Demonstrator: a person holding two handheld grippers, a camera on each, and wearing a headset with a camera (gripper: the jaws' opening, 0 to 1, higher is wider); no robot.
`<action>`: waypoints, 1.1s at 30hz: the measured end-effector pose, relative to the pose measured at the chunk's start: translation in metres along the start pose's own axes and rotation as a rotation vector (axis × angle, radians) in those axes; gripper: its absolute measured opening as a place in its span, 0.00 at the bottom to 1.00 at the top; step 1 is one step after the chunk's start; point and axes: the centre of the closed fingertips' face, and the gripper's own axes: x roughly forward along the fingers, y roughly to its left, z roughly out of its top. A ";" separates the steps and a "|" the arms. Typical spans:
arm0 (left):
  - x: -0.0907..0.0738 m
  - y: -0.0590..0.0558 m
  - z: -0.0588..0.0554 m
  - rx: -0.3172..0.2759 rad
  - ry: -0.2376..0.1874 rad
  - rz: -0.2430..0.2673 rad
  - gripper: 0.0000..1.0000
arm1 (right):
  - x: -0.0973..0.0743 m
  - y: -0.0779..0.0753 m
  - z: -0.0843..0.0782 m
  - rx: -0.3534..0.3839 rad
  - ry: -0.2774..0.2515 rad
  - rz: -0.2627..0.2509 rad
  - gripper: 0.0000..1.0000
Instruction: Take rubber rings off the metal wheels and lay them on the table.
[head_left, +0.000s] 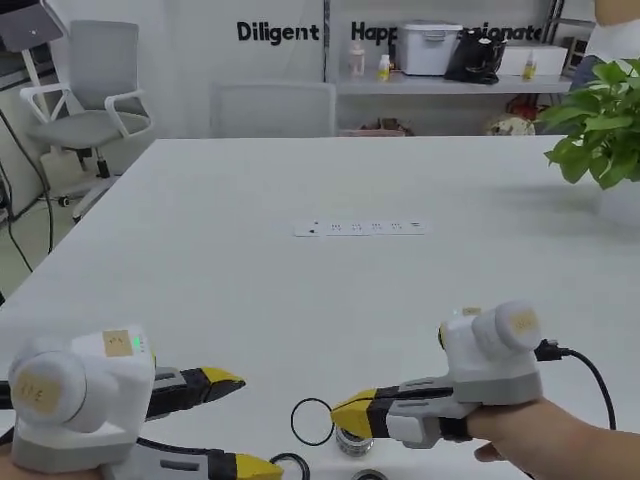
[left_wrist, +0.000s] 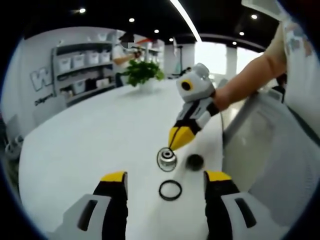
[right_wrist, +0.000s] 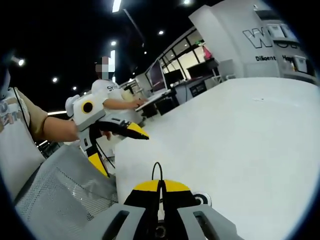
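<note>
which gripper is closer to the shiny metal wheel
Right. The right gripper, shut on a rubber ring, has its tips right beside the shiny metal wheel. The left gripper stands farther back, with a loose ring lying between its open jaws.

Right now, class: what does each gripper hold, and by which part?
The right gripper, jaws shut, pinches a rubber ring by one side of its band. The left gripper is open and holds nothing.
</note>
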 end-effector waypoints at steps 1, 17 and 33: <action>-0.001 0.001 -0.001 -0.001 0.001 0.003 0.63 | 0.002 0.001 -0.001 -0.001 0.004 0.003 0.00; -0.018 0.006 -0.017 -0.035 0.012 0.044 0.69 | 0.029 0.014 -0.022 0.017 0.085 0.044 0.00; -0.022 0.006 -0.023 -0.040 0.028 0.052 0.69 | 0.037 0.007 -0.039 0.054 0.144 0.014 0.00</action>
